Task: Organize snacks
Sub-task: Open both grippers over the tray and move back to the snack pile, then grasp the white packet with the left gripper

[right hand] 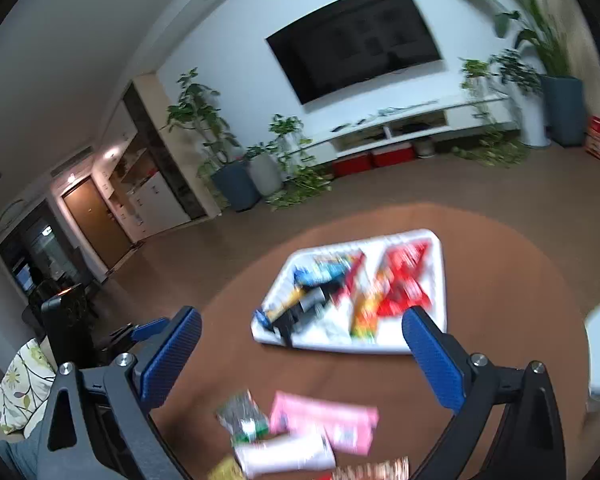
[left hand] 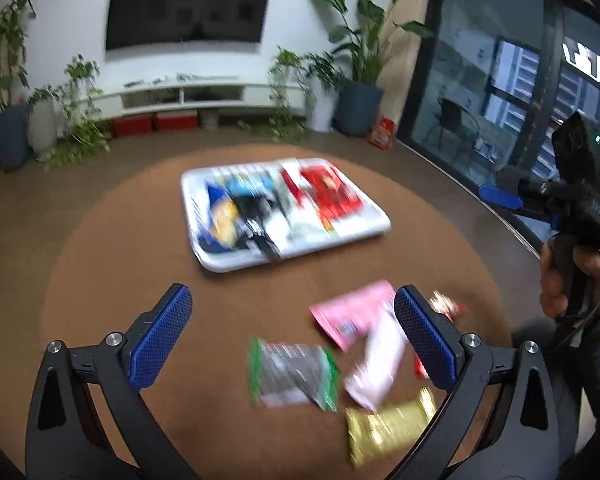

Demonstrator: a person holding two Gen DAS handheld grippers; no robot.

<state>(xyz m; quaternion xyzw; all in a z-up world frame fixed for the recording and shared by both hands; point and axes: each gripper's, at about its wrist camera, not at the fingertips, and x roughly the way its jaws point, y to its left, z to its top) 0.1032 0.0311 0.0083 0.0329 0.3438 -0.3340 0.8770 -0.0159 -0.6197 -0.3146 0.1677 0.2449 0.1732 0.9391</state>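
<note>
Looking at the round brown table [left hand: 148, 248] from the near edge out: there's a loose pile of snacks not yet sorted. Closest is a gold packet [left hand: 388, 428], then a green-edged grey packet [left hand: 292, 376], a pale pink-white pouch [left hand: 376, 364] and a bright pink packet [left hand: 352, 312], plus a red wrapper [left hand: 448, 306] peeking out behind the finger. They overlap each other a bit; motion blur keeps me from reading any labels.

Both claws hang above that pile with nothing in them. The left gripper [left hand: 292, 340] is spread as wide as it goes, blue pads well clear of the packets below. Same story for the right gripper [right hand: 300, 360], jaws fully apart, empty, touching nothing.

Further out sits the white tray [left hand: 380, 224], already carrying a bunch of stuff: blue and yellow packets [left hand: 224, 216] on one side, red packets [left hand: 332, 196] on the other.

So I'd say roughly halfway, maybe a bit more. At least five pieces left to move over.
</note>
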